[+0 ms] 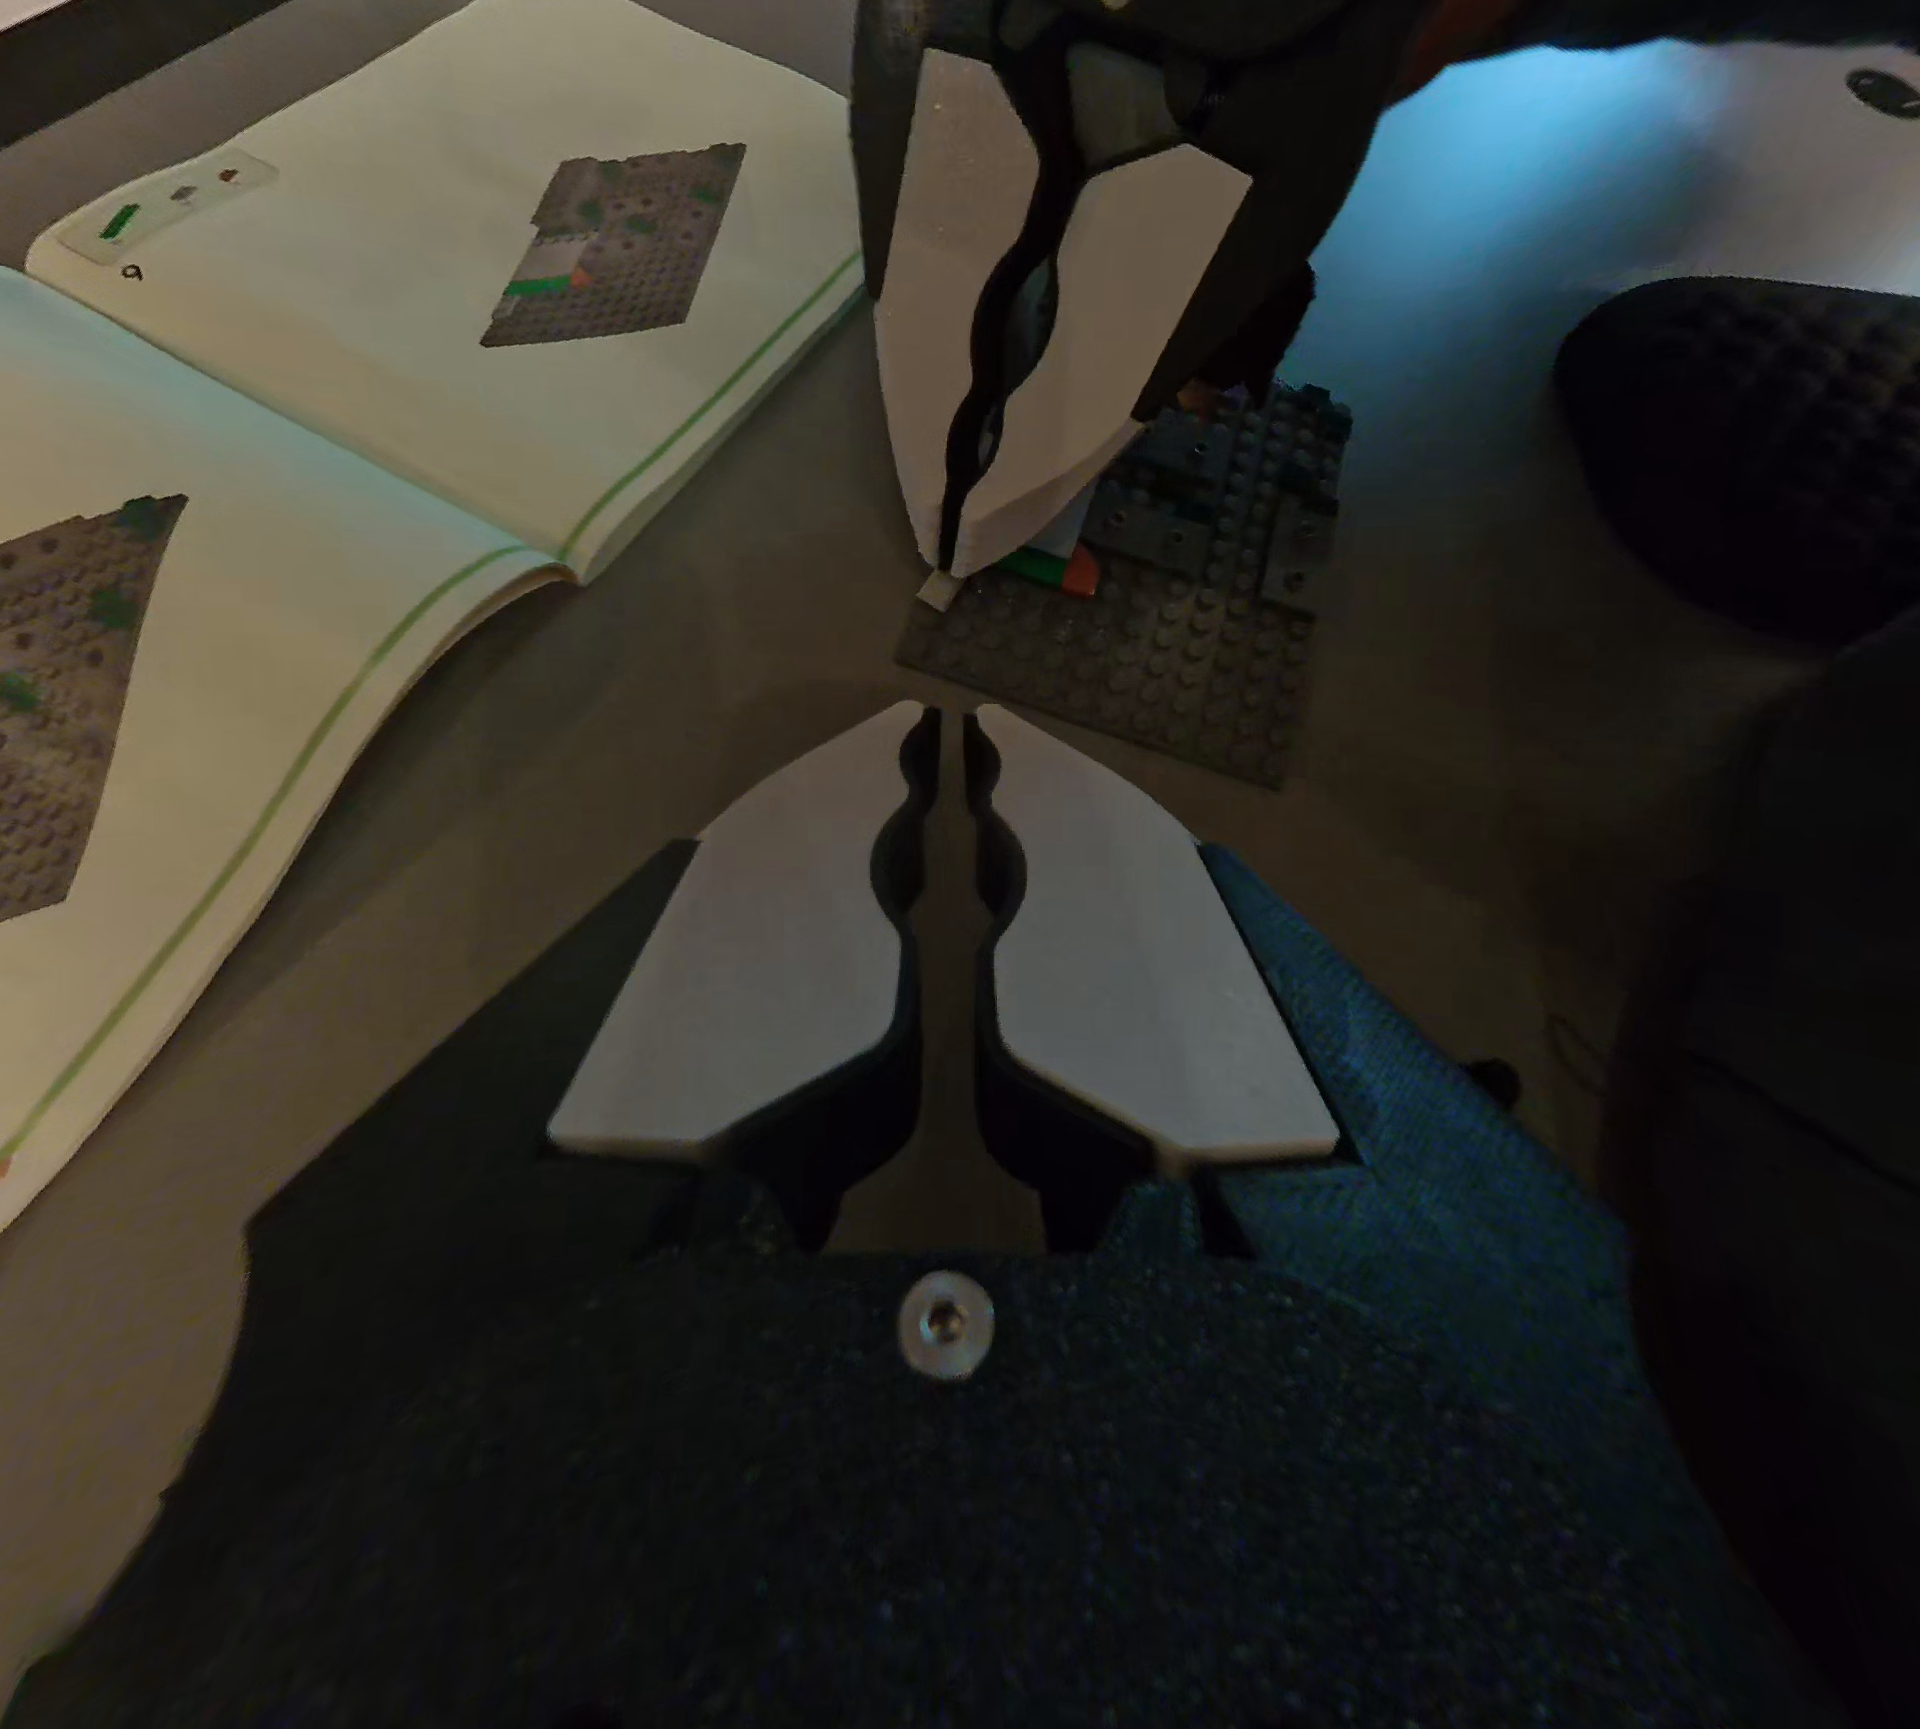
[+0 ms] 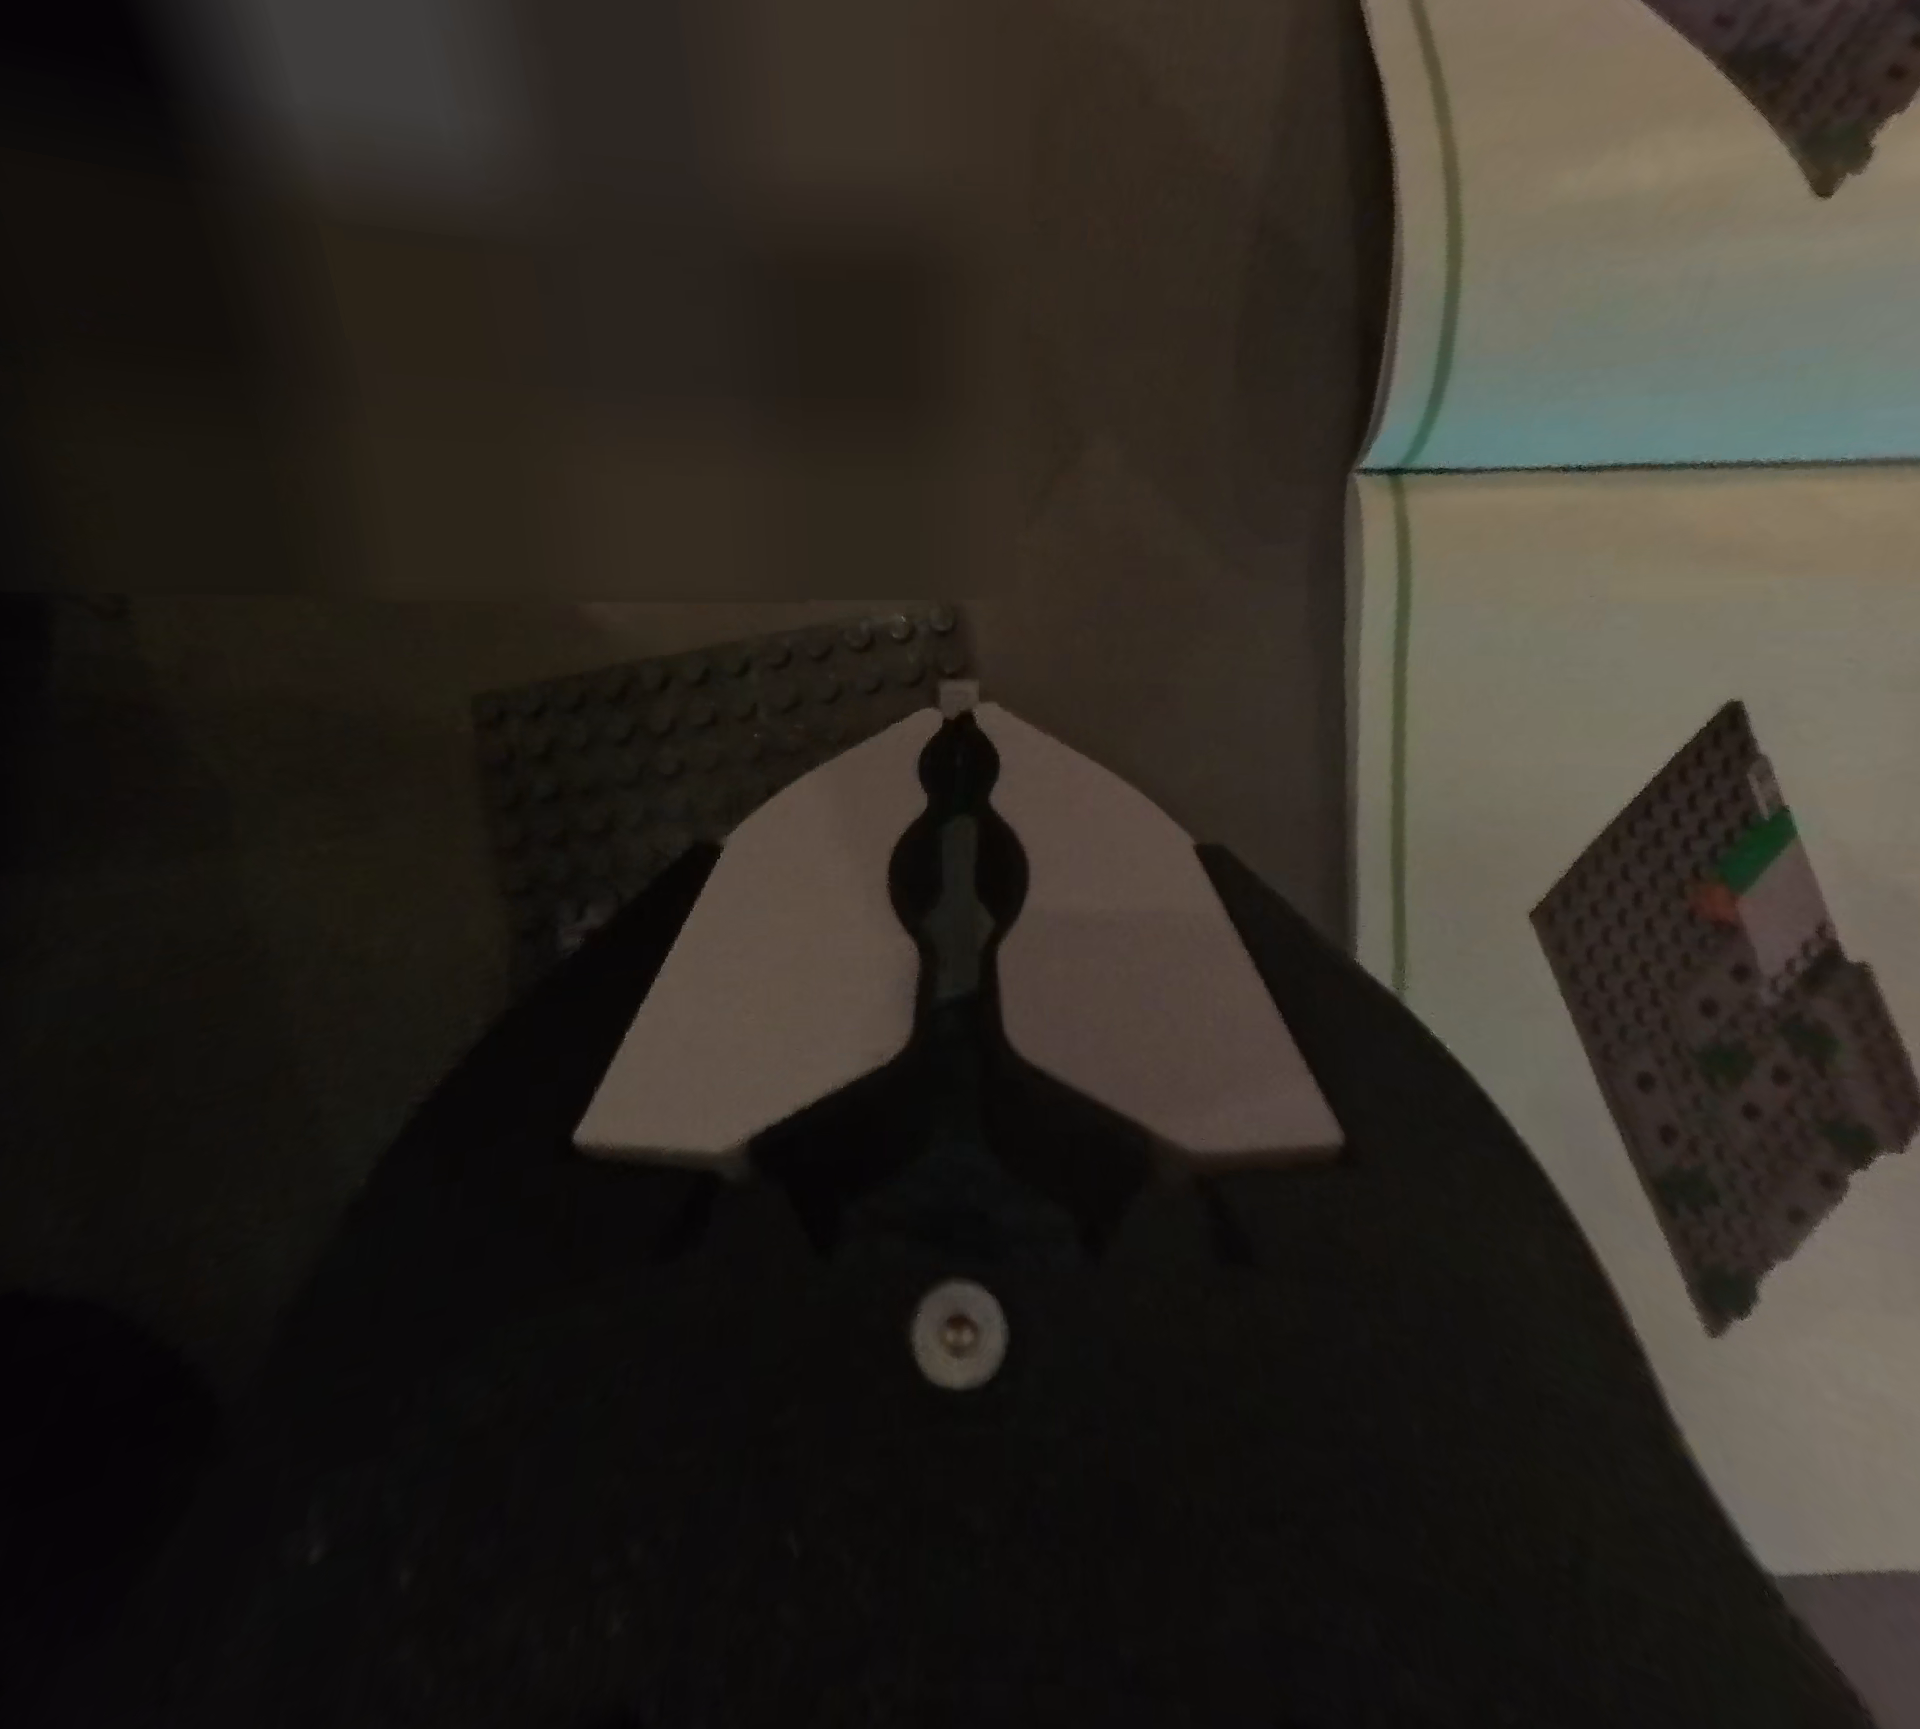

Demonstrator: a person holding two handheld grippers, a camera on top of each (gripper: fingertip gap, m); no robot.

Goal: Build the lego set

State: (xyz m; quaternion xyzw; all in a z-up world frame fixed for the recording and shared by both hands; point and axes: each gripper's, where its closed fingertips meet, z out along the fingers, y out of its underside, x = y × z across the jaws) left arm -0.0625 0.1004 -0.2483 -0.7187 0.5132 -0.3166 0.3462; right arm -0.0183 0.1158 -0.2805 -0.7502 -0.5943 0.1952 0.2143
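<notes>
Pinching a tiny white square lego tile (image 1: 938, 589) at the corner of the dark grey studded lego baseplate (image 1: 1143, 671): right gripper (image 1: 948, 565), tips pressed on it. Resting on grey table (image 1: 727, 692) beside open instruction booklet (image 1: 416, 391). Hovering just short of baseplate: left gripper (image 1: 953, 715), tips nearly together, empty.
</notes>
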